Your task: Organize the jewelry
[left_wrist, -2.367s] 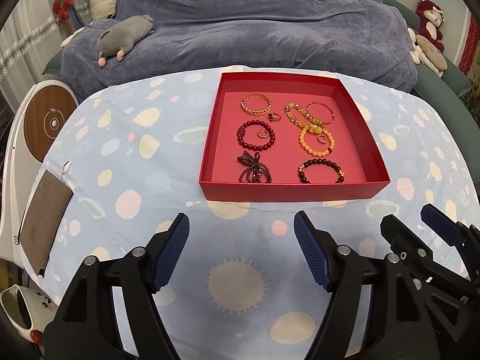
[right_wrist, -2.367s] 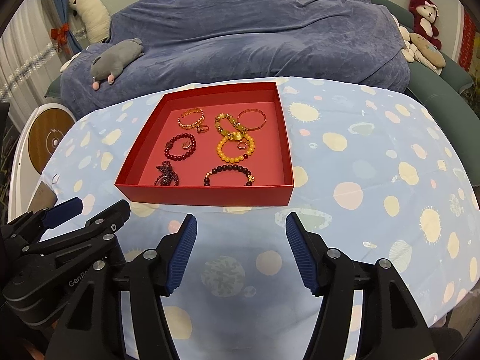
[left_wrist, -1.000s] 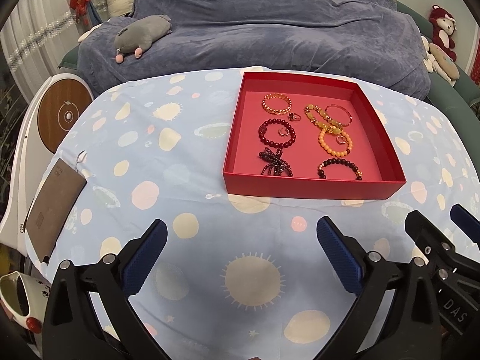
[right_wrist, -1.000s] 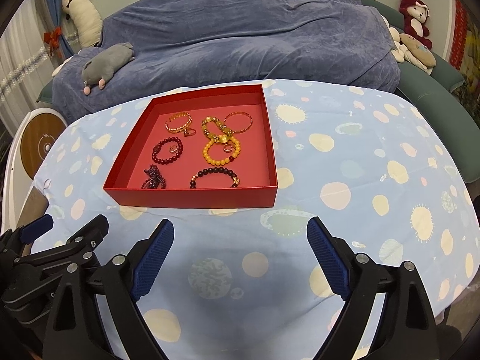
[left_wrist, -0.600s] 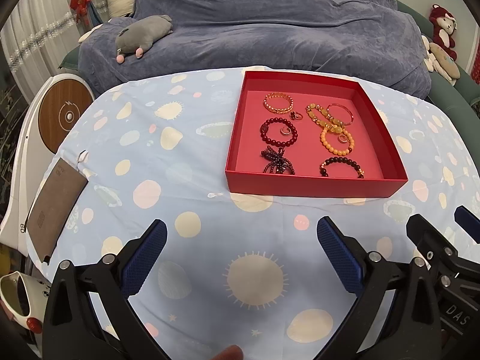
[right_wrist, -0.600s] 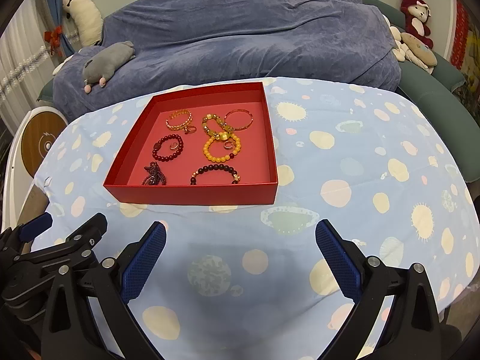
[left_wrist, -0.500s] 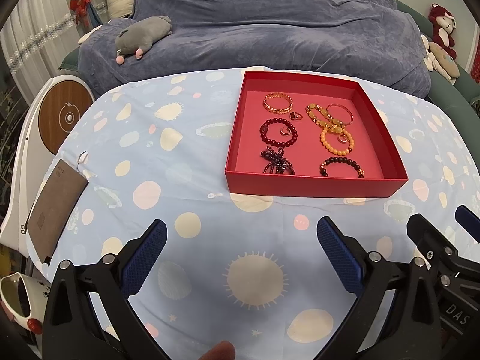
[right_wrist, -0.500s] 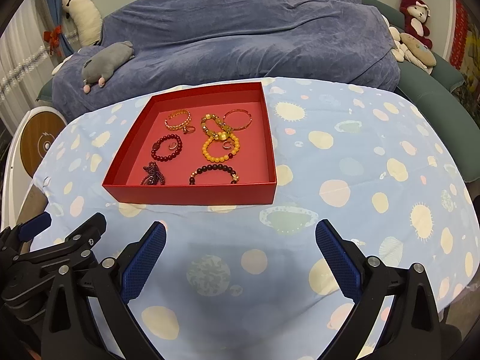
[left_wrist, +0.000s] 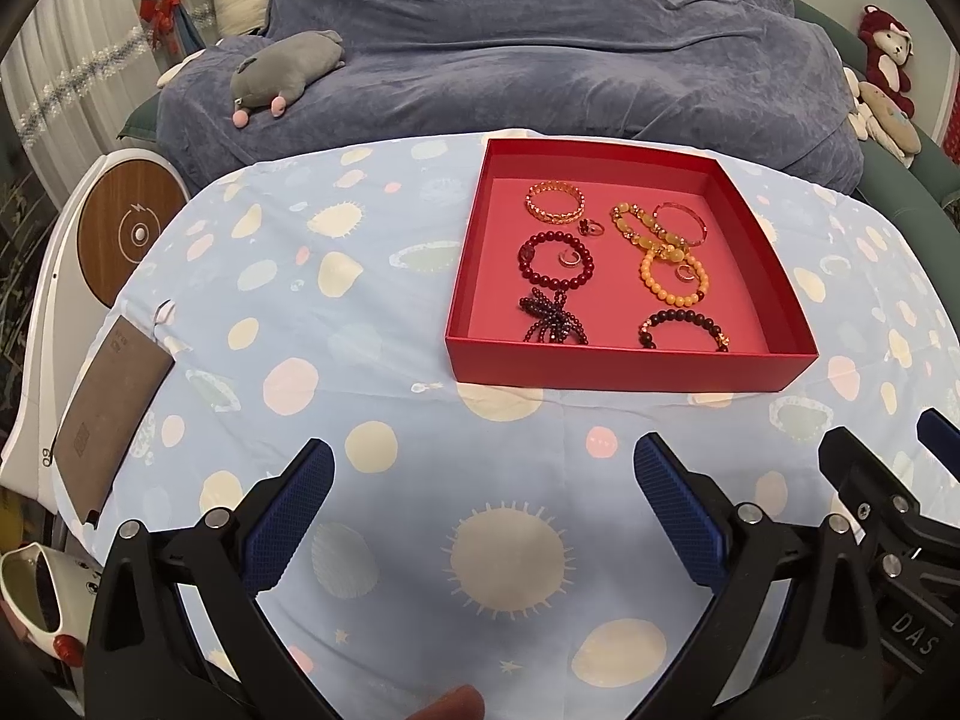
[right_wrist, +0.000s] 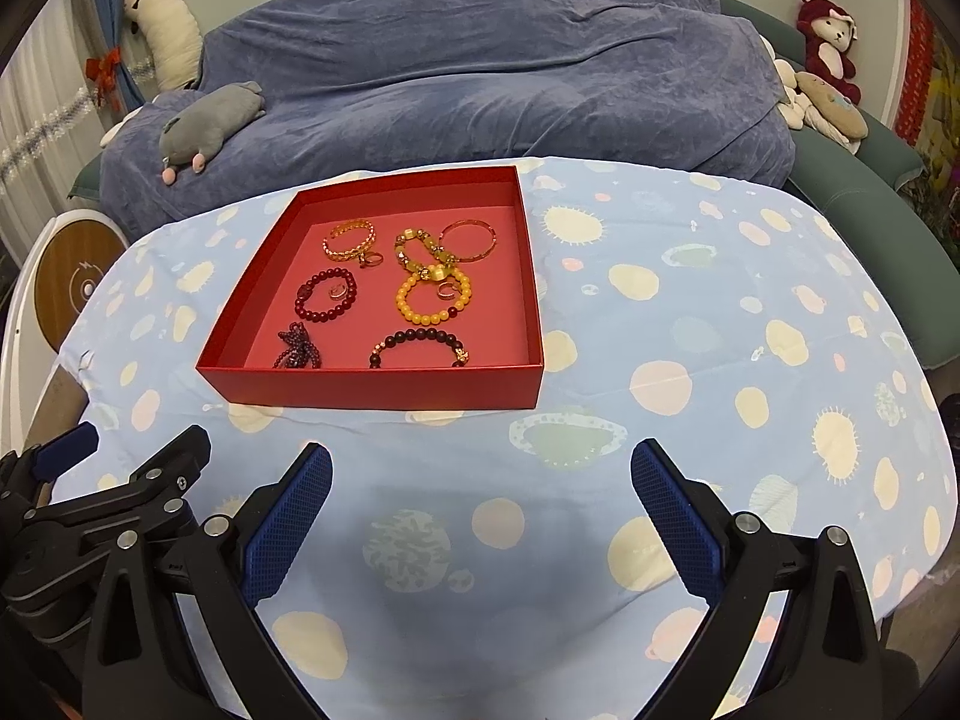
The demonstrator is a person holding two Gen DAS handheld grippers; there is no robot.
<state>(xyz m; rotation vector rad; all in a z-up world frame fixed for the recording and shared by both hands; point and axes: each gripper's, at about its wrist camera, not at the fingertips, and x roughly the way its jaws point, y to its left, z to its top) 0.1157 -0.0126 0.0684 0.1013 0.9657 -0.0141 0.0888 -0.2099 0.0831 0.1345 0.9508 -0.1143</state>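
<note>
A red tray [left_wrist: 624,372] stands on the spotted blue tablecloth and holds several bracelets and rings: a gold bracelet [left_wrist: 555,202], a dark red bead bracelet [left_wrist: 555,267], an orange bead bracelet [left_wrist: 672,282] and a black bead bracelet [left_wrist: 684,330]. The same tray [right_wrist: 384,387] shows in the right wrist view. My left gripper [left_wrist: 483,516] is open and empty, well short of the tray's near wall. My right gripper [right_wrist: 480,516] is open and empty, also short of the tray.
A blue-covered sofa [left_wrist: 540,60] with a grey plush toy [left_wrist: 282,69] lies behind the table. A brown card [left_wrist: 102,414] hangs at the table's left edge. A round wooden-topped device [left_wrist: 132,234] stands left. Stuffed toys [right_wrist: 825,54] sit at the right.
Both grippers have opened wide from a narrower gap and have drawn back a little from the tray. In the last half second nothing has moved.
</note>
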